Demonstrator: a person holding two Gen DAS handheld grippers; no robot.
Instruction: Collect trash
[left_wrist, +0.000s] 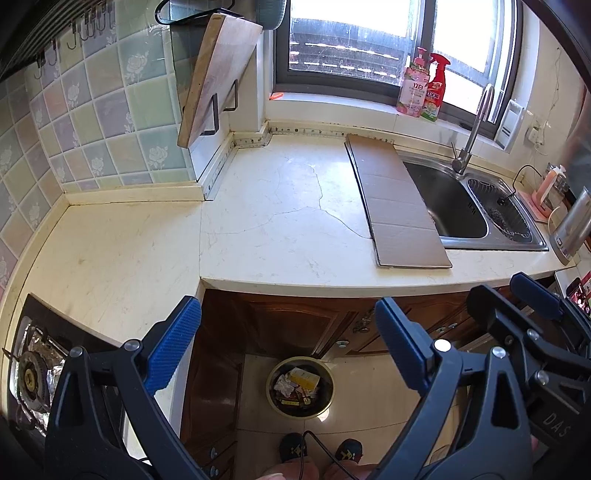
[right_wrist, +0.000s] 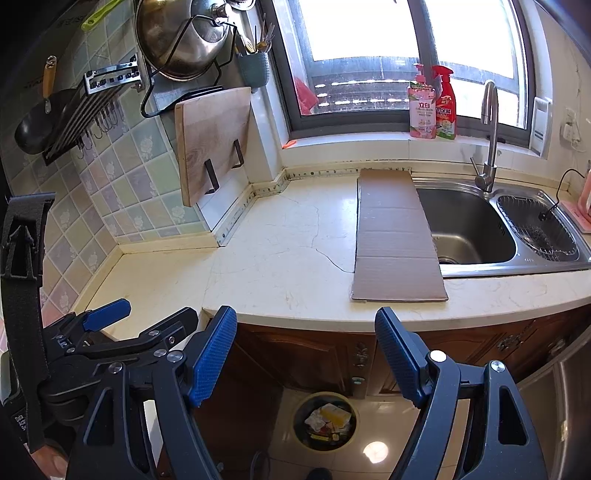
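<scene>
Bin (left_wrist: 300, 386) w/ mixed wrappers, paper.

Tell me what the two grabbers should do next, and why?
Probably the right gripper should reach forward to the flat cardboard. It is the only loose scrap on the counter, lying half over the sink. Both the right gripper and the left gripper are open and empty, and the bin on the floor already holds trash.
</scene>
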